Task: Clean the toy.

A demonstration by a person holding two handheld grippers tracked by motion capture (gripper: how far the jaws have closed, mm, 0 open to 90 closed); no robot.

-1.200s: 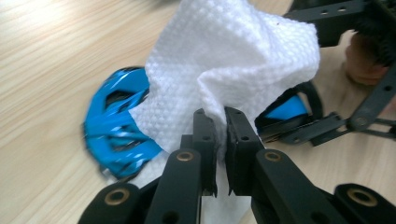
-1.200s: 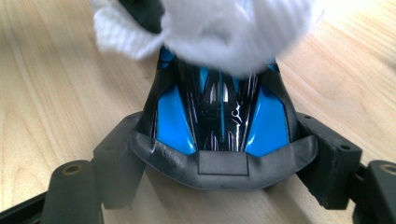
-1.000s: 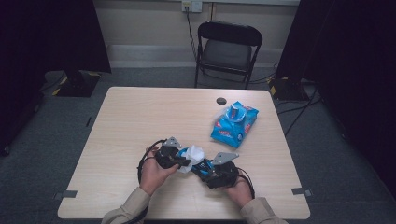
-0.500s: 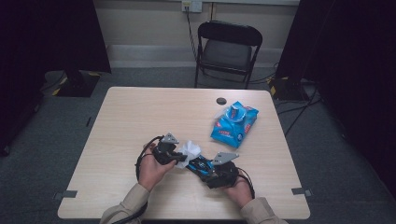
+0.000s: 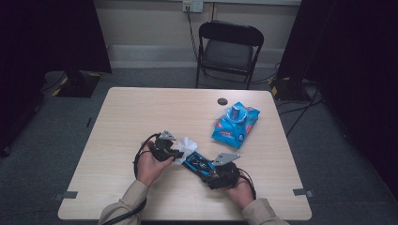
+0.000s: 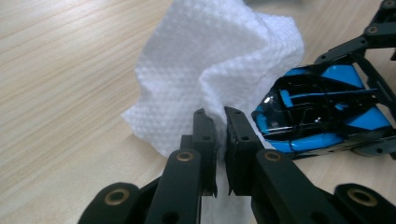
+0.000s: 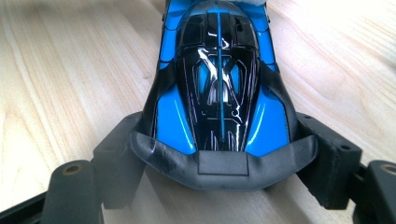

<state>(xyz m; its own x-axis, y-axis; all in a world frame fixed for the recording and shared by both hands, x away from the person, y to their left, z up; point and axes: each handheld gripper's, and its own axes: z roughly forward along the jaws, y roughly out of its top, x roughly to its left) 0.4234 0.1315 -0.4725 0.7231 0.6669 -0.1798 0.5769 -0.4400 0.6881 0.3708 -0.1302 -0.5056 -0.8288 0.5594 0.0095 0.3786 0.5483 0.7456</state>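
The right gripper [image 7: 224,154] clamps the toy car [image 7: 219,84] steady above the bench [image 5: 141,108]; the left gripper [image 6: 223,135] pinches a wipe [image 6: 210,70] for cleaning.

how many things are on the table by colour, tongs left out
white: 1, the wipe
blue and black: 1, the toy car
blue: 1, the wipes pack
black: 1, the small round disc
total: 4
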